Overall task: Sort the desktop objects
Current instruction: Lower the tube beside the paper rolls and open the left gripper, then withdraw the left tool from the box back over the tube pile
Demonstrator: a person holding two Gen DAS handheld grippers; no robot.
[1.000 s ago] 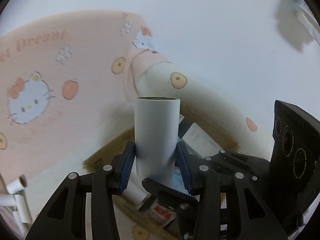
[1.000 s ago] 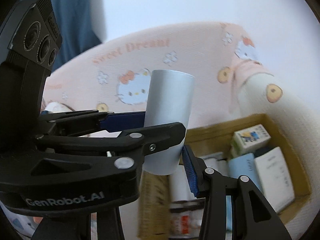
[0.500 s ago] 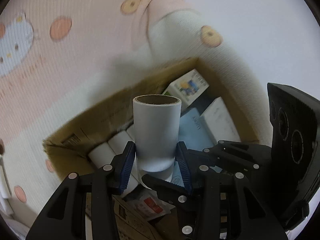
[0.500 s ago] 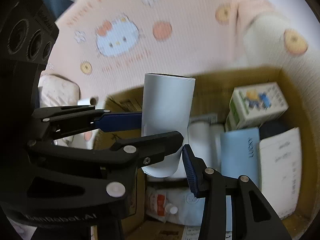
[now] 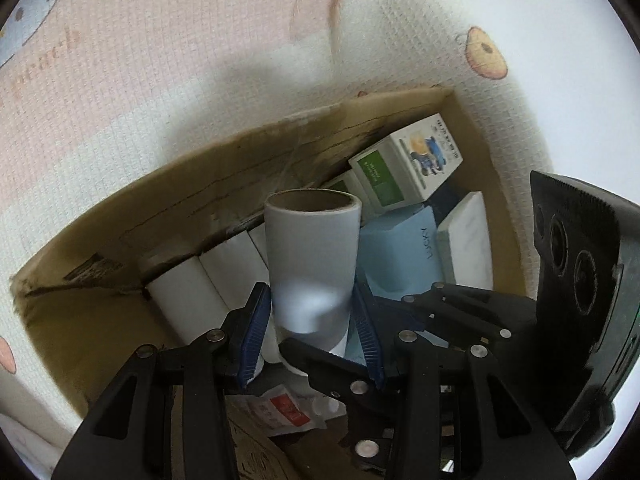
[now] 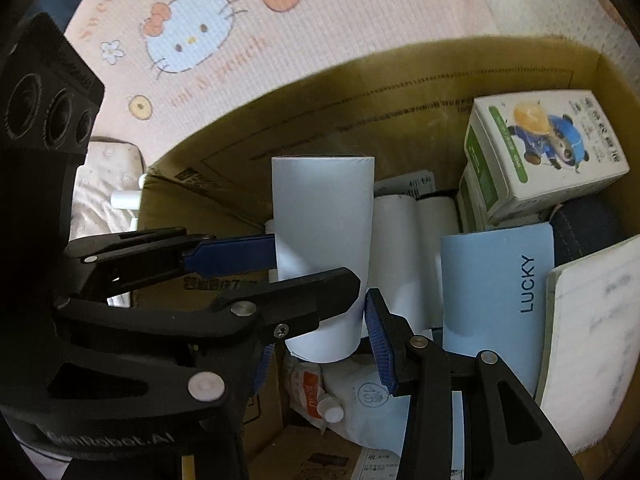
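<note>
The white roll stands lengthwise out from the left gripper, pinched at its base; the right gripper pinches it too, over the cardboard box, directly above the rolls lying there.

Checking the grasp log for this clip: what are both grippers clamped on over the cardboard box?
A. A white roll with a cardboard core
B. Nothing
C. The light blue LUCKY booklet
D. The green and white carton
A: the white roll sits between the blue pads of the left gripper, and the right gripper pinches its lower end above the cardboard box.
</note>
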